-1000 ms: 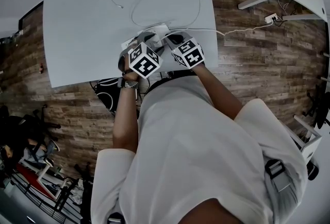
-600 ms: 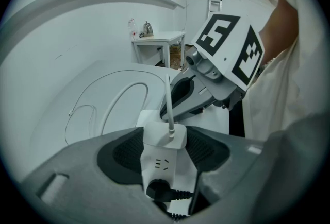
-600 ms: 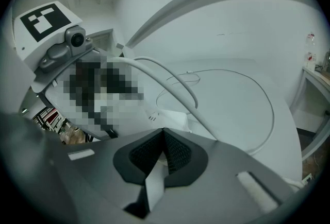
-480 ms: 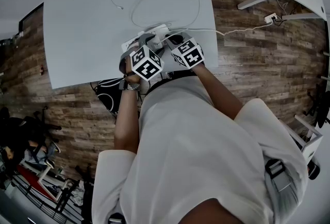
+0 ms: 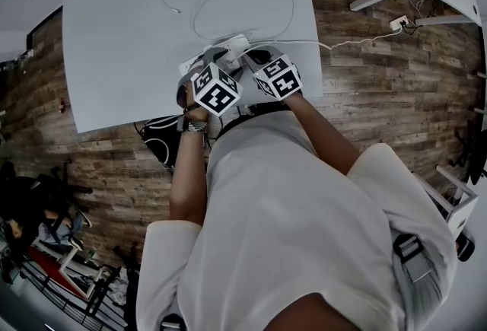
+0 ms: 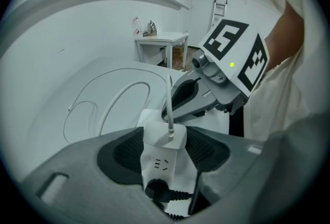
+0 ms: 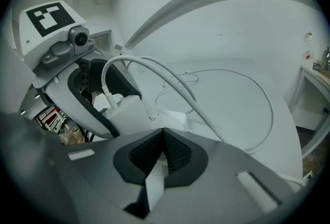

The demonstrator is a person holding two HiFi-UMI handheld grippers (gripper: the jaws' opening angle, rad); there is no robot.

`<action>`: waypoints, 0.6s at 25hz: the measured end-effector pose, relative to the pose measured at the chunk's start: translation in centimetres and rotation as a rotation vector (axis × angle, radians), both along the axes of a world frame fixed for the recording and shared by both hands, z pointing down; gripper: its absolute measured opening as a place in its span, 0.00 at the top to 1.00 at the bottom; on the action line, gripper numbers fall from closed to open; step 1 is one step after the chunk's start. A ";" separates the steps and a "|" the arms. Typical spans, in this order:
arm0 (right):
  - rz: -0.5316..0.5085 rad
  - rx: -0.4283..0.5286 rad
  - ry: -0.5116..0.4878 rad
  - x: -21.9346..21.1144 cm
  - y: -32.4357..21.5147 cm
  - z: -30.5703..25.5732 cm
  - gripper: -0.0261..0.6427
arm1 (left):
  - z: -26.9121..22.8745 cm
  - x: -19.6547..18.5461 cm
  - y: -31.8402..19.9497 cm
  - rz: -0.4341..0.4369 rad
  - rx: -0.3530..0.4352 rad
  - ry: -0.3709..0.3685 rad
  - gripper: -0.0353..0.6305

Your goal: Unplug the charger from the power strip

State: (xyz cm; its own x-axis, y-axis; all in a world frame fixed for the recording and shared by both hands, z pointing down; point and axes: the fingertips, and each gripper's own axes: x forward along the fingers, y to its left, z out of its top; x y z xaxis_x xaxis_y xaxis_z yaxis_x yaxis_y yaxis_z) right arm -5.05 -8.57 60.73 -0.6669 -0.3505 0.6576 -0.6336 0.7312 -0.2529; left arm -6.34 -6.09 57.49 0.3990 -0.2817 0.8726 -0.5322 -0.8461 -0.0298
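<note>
The left gripper (image 6: 164, 150) clamps the white boxy charger (image 6: 164, 137), plugged in the white plastic power strip (image 6: 161, 166). The right gripper (image 7: 164, 138), jaws pressed together, crowds just beyond it. A black plug (image 6: 159, 190) sits nearer.

Beyond the power strip (image 5: 227, 46) the tabletop (image 5: 114, 55) is open but for a white cable (image 7: 180, 85) looping across it. Left of the strip is bare. The left hand-held gripper (image 6: 164, 145), apparently clamped on the charger (image 6: 162, 133), and the right hand-held gripper (image 5: 255, 59) crowd its near side.
</note>
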 end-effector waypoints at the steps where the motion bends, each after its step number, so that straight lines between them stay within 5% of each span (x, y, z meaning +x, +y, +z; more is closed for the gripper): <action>1: -0.001 0.002 0.000 0.0 0.0 0.0 0.96 | 0.0 0.0 0.1 -0.002 0.003 -0.002 0.56; 15: -0.003 0.001 0.001 0.2 0.0 0.1 0.96 | 0.4 0.3 0.6 0.045 0.055 -0.085 0.56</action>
